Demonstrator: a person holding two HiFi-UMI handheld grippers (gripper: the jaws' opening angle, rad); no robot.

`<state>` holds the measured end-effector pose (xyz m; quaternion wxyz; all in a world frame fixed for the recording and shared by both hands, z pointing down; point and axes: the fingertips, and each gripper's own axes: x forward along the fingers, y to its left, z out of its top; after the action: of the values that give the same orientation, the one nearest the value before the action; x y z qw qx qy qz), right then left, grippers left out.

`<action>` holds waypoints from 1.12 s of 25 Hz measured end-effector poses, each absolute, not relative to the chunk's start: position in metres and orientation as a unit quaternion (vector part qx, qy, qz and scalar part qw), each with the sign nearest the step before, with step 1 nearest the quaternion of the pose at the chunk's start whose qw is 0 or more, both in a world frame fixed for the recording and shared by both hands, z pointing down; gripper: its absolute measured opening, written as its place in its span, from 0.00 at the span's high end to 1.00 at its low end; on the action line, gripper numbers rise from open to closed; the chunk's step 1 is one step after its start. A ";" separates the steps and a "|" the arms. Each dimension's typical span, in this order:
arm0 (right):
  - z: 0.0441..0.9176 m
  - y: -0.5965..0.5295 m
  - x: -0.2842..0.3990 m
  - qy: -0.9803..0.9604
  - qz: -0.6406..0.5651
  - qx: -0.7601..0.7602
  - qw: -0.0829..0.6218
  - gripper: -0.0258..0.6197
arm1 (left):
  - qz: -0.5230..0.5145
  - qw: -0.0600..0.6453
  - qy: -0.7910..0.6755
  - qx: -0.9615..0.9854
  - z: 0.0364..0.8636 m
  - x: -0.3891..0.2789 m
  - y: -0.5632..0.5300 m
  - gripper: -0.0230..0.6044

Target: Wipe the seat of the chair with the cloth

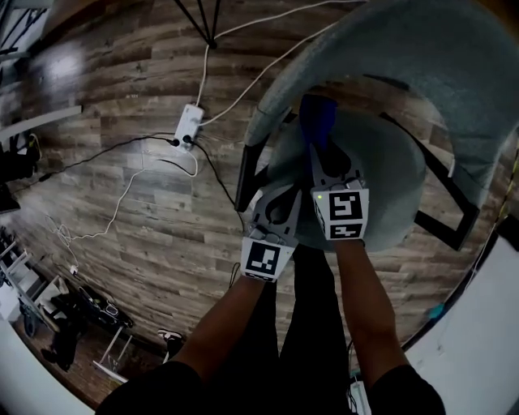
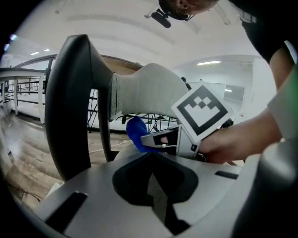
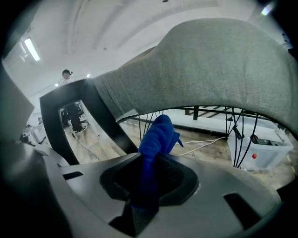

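The floor (image 1: 122, 203) is grey-brown wood plank, and the chair (image 1: 454, 73) stands on it with a curved grey fabric back and a round grey seat (image 1: 389, 170) on a black frame (image 1: 442, 190). Out from the chair's left side, a white power strip (image 1: 189, 126) lies on the planks. White cables (image 1: 268, 69) run from it past the chair's back, and thin black leads trail further out from that side. Black tripod legs (image 1: 207, 20) stand beyond the strip, well apart from the chair. On the chair's right, a pale flat surface (image 1: 486, 324) comes close to the frame.

The right gripper (image 3: 150, 157) has its jaws clamped on the blue cloth (image 3: 158, 135), which bunches up past the tips. It sits over the seat's left rear part, under the sweep of the chair's back. The left gripper (image 2: 152, 155) has its jaws closed together with nothing between them. It hangs at the seat's front left edge, just beside the right gripper and by the chair's black front leg (image 1: 243, 174).

The chair's back wraps round the seat's rear and right side, so the seat lies open only toward its front and left. The planks out from the chair's left side are broad, crossed only by cables.
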<state>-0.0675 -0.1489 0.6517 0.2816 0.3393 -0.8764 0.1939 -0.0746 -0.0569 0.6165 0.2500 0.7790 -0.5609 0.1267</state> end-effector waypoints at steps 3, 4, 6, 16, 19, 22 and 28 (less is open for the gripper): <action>0.666 -0.152 -0.075 -0.871 0.186 0.331 0.313 0.82 | 0.137 0.256 -0.559 0.777 0.623 -0.077 -0.052 0.95; 0.671 -0.153 -0.077 -0.868 0.188 0.331 0.320 0.82 | 0.136 0.257 -0.560 0.776 0.625 -0.078 -0.053 0.95; 0.677 -0.156 -0.078 -0.862 0.191 0.335 0.329 0.82 | 0.140 0.257 -0.561 0.774 0.630 -0.079 -0.051 0.95; 0.681 -0.169 -0.056 -0.844 0.192 0.361 0.347 0.82 | 0.158 0.249 -0.541 0.787 0.631 -0.066 -0.050 0.95; 0.681 -0.174 -0.044 -0.839 0.194 0.371 0.348 0.82 | 0.153 0.248 -0.537 0.791 0.628 -0.058 -0.054 0.95; 0.682 -0.179 -0.031 -0.833 0.197 0.382 0.348 0.82 | 0.158 0.244 -0.531 0.796 0.628 -0.051 -0.057 0.95; 0.683 -0.186 -0.004 -0.820 0.200 0.407 0.349 0.82 | 0.144 0.263 -0.531 0.793 0.627 -0.045 -0.065 0.95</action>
<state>-0.0037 -0.1860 0.6829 0.3491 0.4069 -0.8201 0.2000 -0.0447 -0.0653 0.6268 0.2625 0.7926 -0.5311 0.1441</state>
